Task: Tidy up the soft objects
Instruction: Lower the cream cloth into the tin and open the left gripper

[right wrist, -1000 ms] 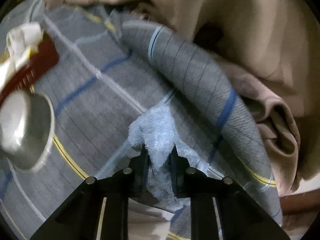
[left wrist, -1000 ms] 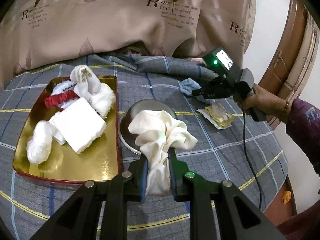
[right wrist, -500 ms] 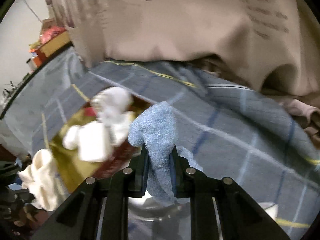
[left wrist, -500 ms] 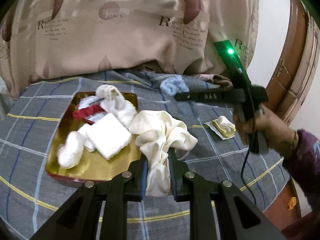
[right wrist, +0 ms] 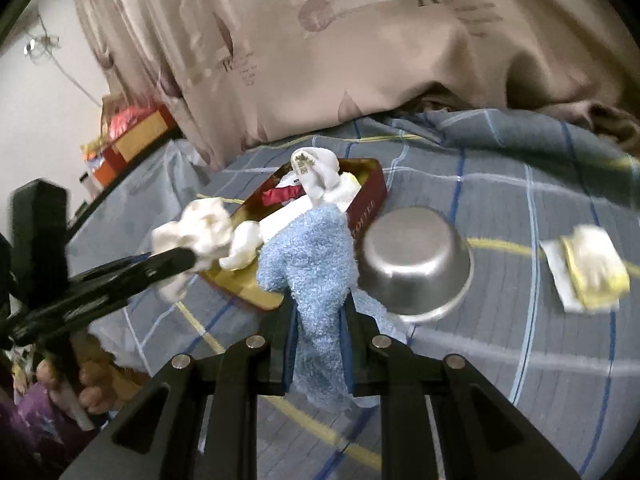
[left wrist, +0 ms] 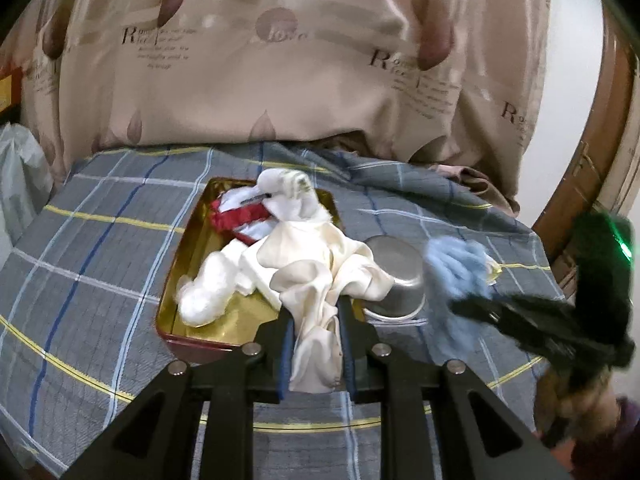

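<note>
My left gripper is shut on a cream satin scrunchie, held above the near right corner of a gold tray. The tray holds a white sock, a red band and a white fluffy puff. My right gripper is shut on a light blue terry cloth, held in the air near the tray and a steel bowl. The blue cloth and right gripper also show in the left wrist view.
The steel bowl stands right of the tray on a grey plaid cloth. A yellow item on a white wrapper lies further right. A beige curtain hangs behind. Boxes stand at far left.
My right gripper has lifted the blue cloth off the plaid cloth and swung it left toward the tray. My left gripper has pulled back and up with the scrunchie.
</note>
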Available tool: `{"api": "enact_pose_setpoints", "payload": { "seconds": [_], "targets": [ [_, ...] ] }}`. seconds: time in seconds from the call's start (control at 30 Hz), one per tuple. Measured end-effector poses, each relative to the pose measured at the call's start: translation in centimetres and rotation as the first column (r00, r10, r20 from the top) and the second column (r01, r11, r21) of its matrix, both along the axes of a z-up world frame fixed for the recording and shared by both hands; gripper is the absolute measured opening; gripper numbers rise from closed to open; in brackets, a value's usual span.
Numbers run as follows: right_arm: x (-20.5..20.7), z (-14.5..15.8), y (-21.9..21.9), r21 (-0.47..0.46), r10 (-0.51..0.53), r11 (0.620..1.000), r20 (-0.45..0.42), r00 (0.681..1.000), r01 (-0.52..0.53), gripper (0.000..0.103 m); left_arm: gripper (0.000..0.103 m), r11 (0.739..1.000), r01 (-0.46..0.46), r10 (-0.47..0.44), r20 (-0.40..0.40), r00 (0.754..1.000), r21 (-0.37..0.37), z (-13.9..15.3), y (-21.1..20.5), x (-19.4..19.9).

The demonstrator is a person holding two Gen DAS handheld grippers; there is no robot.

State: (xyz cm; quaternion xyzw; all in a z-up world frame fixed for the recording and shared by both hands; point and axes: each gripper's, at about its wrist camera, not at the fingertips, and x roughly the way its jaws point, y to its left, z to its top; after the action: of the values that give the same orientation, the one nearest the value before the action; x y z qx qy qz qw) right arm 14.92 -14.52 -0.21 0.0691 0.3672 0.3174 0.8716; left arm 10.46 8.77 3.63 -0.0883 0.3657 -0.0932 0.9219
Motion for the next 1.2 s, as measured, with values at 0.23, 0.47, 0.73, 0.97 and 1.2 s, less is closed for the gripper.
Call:
{"api": "enact_pose_setpoints", "payload": {
  "seconds": [0.23, 0.47, 0.73, 0.97, 1.2],
  "targets": [
    [-3.5, -0.5, -1.5, 0.066, -0.063, 0.996, 0.053, 0.997, 0.060, 0.017, 0.020, 1.000, 0.003, -0.003, -0.032, 0.999, 0.019, -2.1, 0.9, 1.2],
    [-3.7, -0.6, -1.7, 0.080, -0.072, 0.995, 0.066, 0.995, 0.067, 0.017, 0.020, 0.998, 0.006, -0.005, -0.014, 1.000, 0.068, -2.1, 1.2, 2.2],
    [-4.0, -0.8, -1.1, 0.058, -0.061, 0.997, 0.083, 0.995, 0.056, 0.017, 0.020, 0.993, 0.000, -0.002, 0.017, 1.000, 0.119, -1.7, 2.4, 5.4],
    [-3.9, -0.9, -1.1, 0.060, -0.064, 0.996, 0.071, 0.995, 0.060, 0.017, 0.021, 0.985, 0.019, -0.015, -0.023, 1.000, 0.172, -3.7, 3.0, 9.3],
    [-3.7, -0.8, -0.8, 0.057, -0.059, 0.997, 0.069, 0.996, 0.055, 0.017, 0.037, 0.980, 0.047, -0.038, -0.052, 0.998, 0.195, -5.2, 3.4, 11.2]
  ]
}}
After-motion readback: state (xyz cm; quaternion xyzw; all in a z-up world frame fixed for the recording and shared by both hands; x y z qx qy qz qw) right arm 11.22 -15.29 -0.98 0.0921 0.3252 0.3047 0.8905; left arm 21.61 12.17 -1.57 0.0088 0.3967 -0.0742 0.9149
